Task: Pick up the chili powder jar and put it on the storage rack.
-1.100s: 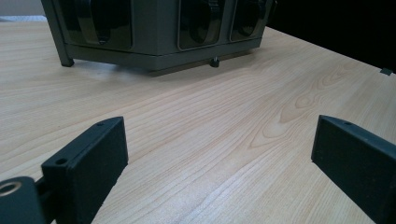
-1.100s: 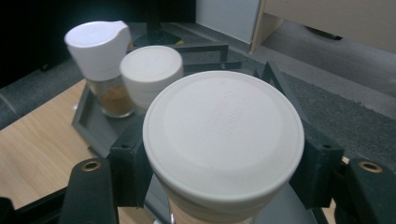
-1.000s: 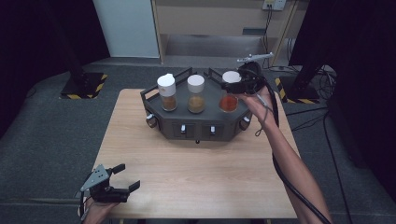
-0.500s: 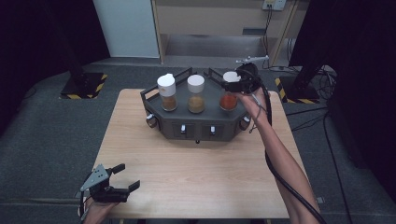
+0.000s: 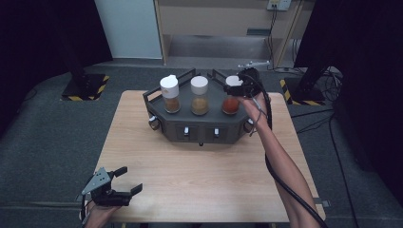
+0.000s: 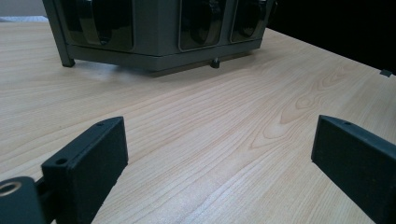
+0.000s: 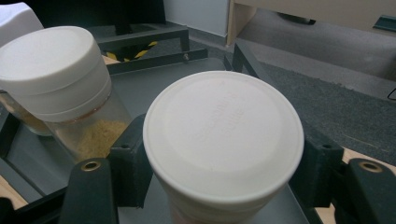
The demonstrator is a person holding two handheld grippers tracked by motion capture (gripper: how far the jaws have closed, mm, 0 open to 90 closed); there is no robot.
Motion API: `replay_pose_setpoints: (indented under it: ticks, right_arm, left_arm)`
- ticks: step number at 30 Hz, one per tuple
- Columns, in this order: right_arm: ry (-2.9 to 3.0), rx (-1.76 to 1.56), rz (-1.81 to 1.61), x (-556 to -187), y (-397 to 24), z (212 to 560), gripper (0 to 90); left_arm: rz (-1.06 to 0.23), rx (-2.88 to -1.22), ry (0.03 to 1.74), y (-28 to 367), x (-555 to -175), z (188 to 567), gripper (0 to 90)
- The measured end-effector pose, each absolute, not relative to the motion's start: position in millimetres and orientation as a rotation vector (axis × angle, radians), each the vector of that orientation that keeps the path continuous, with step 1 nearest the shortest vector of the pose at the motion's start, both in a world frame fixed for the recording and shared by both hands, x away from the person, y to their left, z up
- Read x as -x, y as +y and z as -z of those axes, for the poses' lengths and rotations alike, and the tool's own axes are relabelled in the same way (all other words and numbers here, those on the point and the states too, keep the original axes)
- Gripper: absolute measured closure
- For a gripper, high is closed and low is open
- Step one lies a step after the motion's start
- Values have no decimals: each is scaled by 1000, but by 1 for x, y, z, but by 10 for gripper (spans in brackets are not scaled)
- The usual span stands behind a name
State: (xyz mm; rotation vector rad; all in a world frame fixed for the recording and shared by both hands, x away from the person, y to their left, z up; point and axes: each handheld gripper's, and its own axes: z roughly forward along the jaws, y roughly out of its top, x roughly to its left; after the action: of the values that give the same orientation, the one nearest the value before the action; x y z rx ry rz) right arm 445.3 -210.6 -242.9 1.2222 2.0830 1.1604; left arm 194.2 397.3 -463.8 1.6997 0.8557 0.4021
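At the upper right of the high view, the right tongs (image 5: 236, 88) were clamped on the white lid of the red jar (image 5: 231, 101), which stood in the right-hand place of a dark rack (image 5: 202, 130) at the far middle of the counter (image 5: 199, 175). The right gripper view showed a black jaw pressed to each side of the lid (image 7: 223, 135), the jar upright and its base hidden under the cap. Whether the jar had fully settled onto the rack's floor could not be told from these pictures.

Two more jars stood in the row: a yellow jar (image 5: 199, 95) in the middle and a brown jar (image 5: 169, 93) at the left, each capped in white and neither touched by a gripper. In the right gripper view the yellow jar (image 7: 60, 88) appeared just beside the held one, to its left and apart from it.

At the lower left of the high view, the left tongs (image 5: 119, 183) rested low by the near edge of the counter, well apart from the rack. Their jaws stood wide with nothing between them, bare wood showing in the gap in the left gripper view (image 6: 219, 154).

By the look of it, the work was near its end: all three places in the rack were filled, and the last jar appeared to be either just seated or about to be. What seemed left was for the right tongs to let go of the lid and draw clear without tipping the jar or knocking its neighbour.
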Motion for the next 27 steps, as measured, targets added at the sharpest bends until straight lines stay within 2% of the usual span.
replay_pose_setpoints:
  ticks: [27]
  right_arm:
    - [2070,-1241,-1209,-448,-219,252,327]
  left_arm:
    - [-402,-1708,851,397,-195,463,27]
